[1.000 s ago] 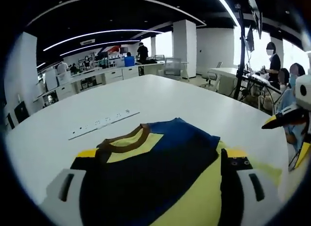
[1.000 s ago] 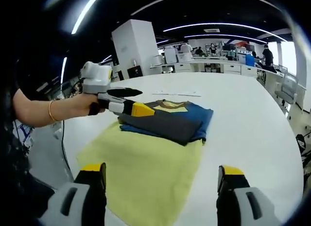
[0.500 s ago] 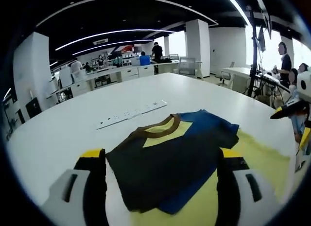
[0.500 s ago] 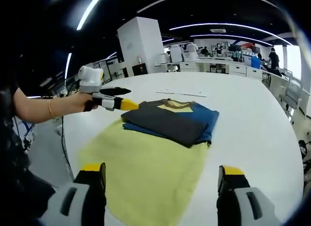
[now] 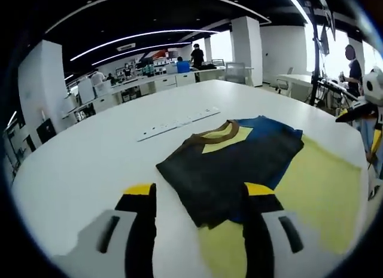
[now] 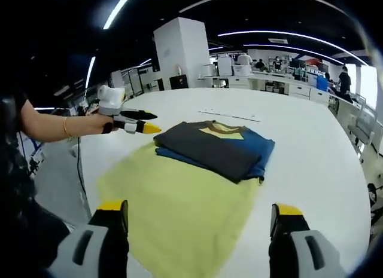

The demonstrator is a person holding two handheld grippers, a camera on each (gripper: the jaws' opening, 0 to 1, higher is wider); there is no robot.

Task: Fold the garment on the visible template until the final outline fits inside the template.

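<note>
Garment (image 6: 215, 147), folded, is lying on the far end of the yellow template (image 6: 179, 200) on the table (image 6: 311, 140). I am holding left gripper (image 5: 200, 197) and right gripper (image 6: 197, 212) jaws apart, gripping nothing.

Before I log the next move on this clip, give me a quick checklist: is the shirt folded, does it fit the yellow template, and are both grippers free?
1. Garment folded into a compact stack: ok.
2. Outline inside the yellow template: not ok; the collar end overhangs onto the white table in both views.
3. Left gripper off the cloth: ok, beside the garment's corner, holding nothing.
4. Right gripper free: ok, jaws wide apart, nothing held.
5. Garment and template fully in view: ok in the right gripper view.
</note>
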